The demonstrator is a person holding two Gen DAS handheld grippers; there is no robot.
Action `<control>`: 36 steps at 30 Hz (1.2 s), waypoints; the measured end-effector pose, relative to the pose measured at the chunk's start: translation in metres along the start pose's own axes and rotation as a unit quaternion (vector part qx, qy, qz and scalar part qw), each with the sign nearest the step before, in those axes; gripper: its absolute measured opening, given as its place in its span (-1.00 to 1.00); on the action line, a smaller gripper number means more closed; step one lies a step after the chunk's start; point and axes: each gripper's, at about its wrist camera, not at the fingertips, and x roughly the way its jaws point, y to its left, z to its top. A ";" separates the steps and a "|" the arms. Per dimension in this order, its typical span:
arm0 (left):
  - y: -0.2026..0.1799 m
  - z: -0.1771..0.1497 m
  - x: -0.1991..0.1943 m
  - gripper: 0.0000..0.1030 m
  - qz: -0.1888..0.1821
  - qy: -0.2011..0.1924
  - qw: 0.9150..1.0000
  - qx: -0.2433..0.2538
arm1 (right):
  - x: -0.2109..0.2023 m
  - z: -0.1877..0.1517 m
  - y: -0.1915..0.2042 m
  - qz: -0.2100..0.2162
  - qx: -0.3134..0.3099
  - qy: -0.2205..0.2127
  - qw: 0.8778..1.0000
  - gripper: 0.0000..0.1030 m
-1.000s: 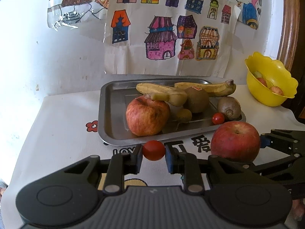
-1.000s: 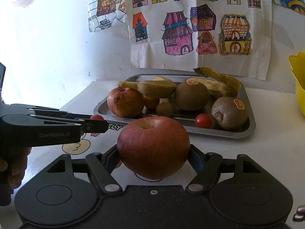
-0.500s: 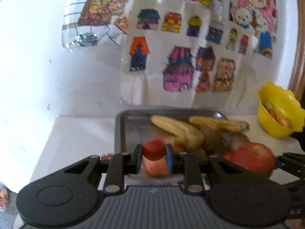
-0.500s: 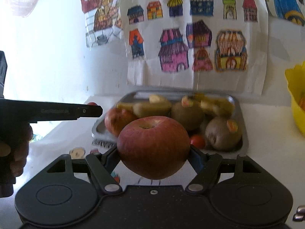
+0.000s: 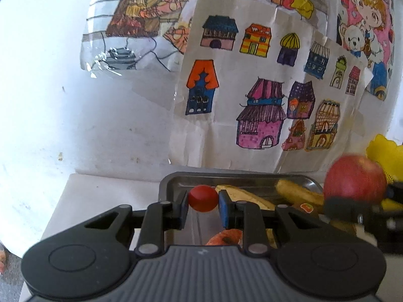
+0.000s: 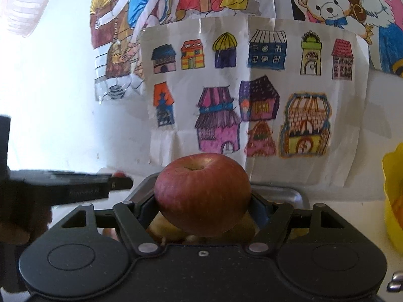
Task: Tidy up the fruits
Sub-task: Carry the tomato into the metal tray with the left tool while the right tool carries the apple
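Observation:
My left gripper [image 5: 203, 202] is shut on a small red cherry tomato [image 5: 203, 198], held in the air above the near side of the metal tray [image 5: 173, 180]. The tray holds bananas [image 5: 298, 195], and a second apple [image 5: 225, 236] shows just below my fingers. My right gripper [image 6: 202, 205] is shut on a large red apple [image 6: 202, 193], lifted over the tray [image 6: 294, 193], with fruit partly hidden beneath it. In the left wrist view that apple [image 5: 355, 178] hangs at the right. In the right wrist view the left gripper [image 6: 75, 186] reaches in from the left.
A yellow bowl [image 6: 393, 196] stands to the right of the tray, also visible as the yellow bowl [image 5: 385, 156] behind the apple. Children's drawings [image 5: 264, 95] hang on the white wall behind. The white tabletop [image 5: 105, 191] extends left of the tray.
Both grippers have risen from the table with their fruit and moved forward over the tray. The views now tilt up toward the wall.

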 end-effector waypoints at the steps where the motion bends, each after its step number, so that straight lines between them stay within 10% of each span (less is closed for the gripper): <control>1: 0.000 -0.001 0.003 -0.46 -0.001 0.001 1.000 0.001 | 0.004 0.003 -0.001 -0.001 -0.002 0.000 1.000 0.48; 36: 0.002 -0.015 0.060 -0.46 -0.017 0.043 0.999 0.003 | 0.080 -0.003 -0.017 -0.008 0.001 0.047 0.999 0.48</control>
